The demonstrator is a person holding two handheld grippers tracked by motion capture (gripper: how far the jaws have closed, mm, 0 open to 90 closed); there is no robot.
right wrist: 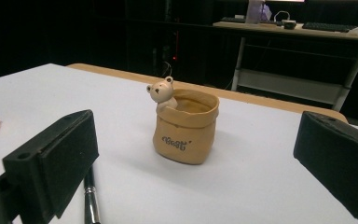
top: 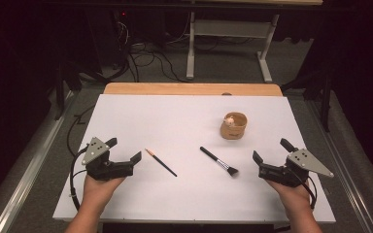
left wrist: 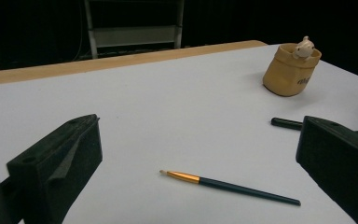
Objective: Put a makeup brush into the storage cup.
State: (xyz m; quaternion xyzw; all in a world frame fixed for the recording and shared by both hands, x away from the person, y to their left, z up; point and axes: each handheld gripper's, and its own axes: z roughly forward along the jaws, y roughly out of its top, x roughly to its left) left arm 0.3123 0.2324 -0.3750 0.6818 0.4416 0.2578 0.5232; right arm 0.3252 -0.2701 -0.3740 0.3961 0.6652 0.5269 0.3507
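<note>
A: Where is the pencil found from the left hand-held gripper?

B: It is seen just to the right of it on the white surface, near but not touched. Its long axis is laid diagonally, with the gold-banded tip toward the left hand-held gripper and the dark end pointed away to the near right.

A: And the brush?

B: It is placed nearer to the right hand-held gripper, also diagonally, with bristles at the near right. The cup is stood behind it, apart.

A: How are the jaws held?

B: Both pairs are spread wide, and nothing is held. It is judged that the pencil is best reached by the left one, with the jaws turned across its axis.
</note>
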